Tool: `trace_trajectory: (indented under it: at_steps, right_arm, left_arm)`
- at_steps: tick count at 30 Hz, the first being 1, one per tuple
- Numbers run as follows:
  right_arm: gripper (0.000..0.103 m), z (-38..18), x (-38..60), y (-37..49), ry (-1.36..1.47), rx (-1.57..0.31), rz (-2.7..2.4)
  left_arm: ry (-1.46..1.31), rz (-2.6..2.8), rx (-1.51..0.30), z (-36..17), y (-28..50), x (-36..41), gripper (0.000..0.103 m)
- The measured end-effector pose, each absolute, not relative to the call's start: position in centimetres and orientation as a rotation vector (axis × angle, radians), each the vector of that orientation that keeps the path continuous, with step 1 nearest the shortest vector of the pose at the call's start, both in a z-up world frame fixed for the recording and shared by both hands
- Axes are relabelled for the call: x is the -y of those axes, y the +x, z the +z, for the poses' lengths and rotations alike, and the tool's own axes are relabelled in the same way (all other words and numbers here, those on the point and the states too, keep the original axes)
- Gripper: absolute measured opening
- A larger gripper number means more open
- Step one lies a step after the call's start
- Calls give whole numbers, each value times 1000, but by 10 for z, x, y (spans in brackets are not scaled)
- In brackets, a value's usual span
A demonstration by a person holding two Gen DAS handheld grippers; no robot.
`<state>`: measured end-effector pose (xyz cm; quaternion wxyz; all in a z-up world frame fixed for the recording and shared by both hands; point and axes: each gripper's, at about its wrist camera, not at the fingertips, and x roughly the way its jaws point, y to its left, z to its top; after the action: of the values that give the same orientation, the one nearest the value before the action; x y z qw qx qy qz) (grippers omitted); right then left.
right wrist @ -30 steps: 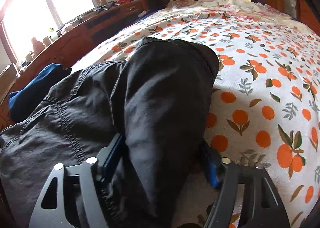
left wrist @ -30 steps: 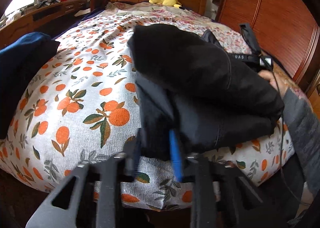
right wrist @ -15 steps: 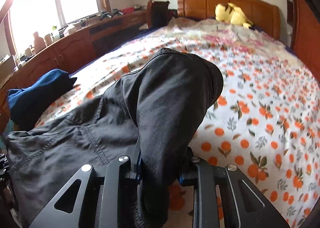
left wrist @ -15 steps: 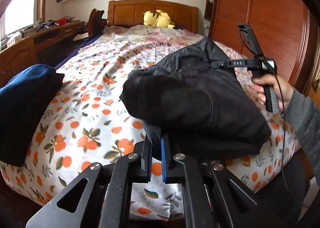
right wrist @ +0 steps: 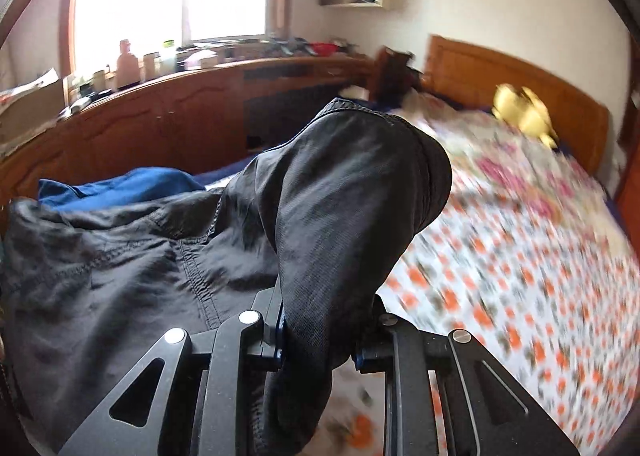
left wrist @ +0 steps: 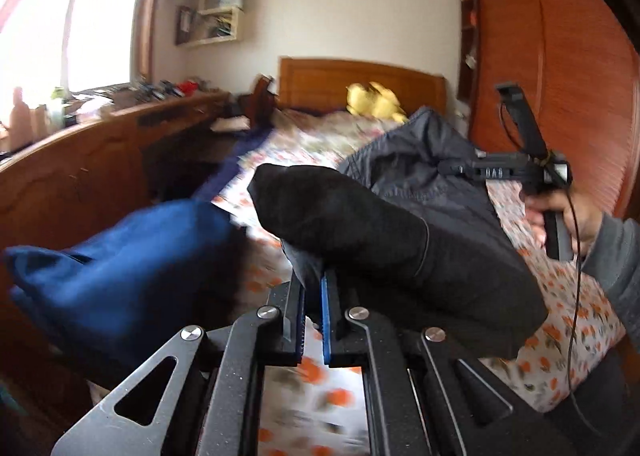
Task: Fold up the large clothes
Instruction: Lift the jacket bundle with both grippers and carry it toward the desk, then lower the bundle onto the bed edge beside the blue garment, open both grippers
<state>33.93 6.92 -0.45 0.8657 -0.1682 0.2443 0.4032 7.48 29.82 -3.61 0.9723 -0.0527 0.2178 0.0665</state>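
Observation:
A large black garment (left wrist: pixel 400 248), folded into a thick bundle, hangs in the air above the bed (left wrist: pixel 560 316). My left gripper (left wrist: pixel 314 296) is shut on the bundle's near edge, and dark cloth shows pinched between its blue pads. The right gripper (left wrist: pixel 452 168) reaches into the far side of the bundle, carried by a hand (left wrist: pixel 576 216) in a grey sleeve. In the right wrist view the right gripper (right wrist: pixel 320 328) is shut on a thick fold of the garment (right wrist: pixel 340 196), which arches up over the fingers and hides the tips.
A blue garment (left wrist: pixel 120 264) (right wrist: pixel 120 184) lies bunched at the bed's left side. A wooden dresser (left wrist: pixel 80 176) with bottles runs under the window. A yellow plush toy (left wrist: pixel 376 100) sits by the headboard. A wooden wardrobe (left wrist: pixel 560 56) stands on the right.
Both grippers closed on the black garment, the right from wide open. They have lifted it off the floral sheet and tilted up, so the wall and window now show.

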Motion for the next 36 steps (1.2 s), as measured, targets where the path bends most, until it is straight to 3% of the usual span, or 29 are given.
trace_trajectory:
  at_steps: [12,25,27,29,31,35,36]
  right_arm:
    - [23,48,-278,311,-378,-417,1001]
    - [29,-51,-386,341,-533,-584,1072]
    - [35,-54,-383,351,-514,-579,1066]
    - [40,-55,-380,354,-508,-587,1052]
    - [42,-57,-374,346,-508,-585,1042]
    - [49,-47,-354,315,-486,-542,1067]
    - [50,-46,-344,311,-476,-540,1072]
  left_arm:
    - [-28,454,-383,18,39,-451,7]
    - [-107,669,-544,-59,1,-543,7]
    - [-119,663,-522,-60,-5,-543,8]
    - [-119,672,-509,-56,-8,-542,14]
    - [-113,680,-473,-47,-8,-545,36]
    - [-110,663,-422,-34,-13,-540,52]
    - [-110,649,-419,-31,-14,-536,61]
